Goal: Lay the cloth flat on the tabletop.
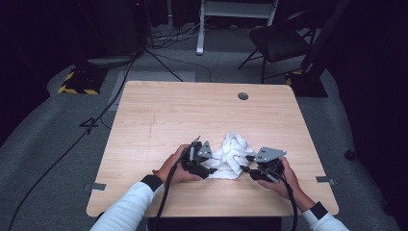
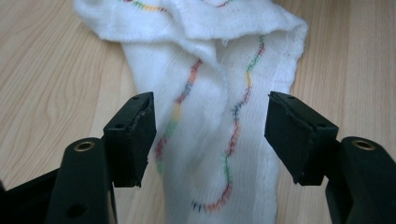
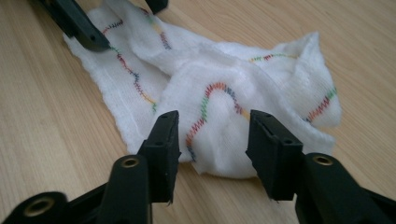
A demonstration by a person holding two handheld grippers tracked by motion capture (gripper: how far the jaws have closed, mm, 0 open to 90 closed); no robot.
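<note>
- While spread across the near middle of the wooden table (image 1: pixel 159 110), lay bunched and crumpled: white cloth (image 1: pixel 232 155) with wavy multicoloured stitching, not yet flattened or folded.
- Sat at the cloth's left edge: left gripper (image 1: pixel 203 167), jaws parted either side of the fabric, pads not pressing, nothing held.
- Sat at the cloth's right edge: right gripper (image 1: pixel 248 166), jaws half apart, gripping nothing.
- Hard to judge: whether 1 layer or 2; cloth's near end cut off in left gripper view.
</note>
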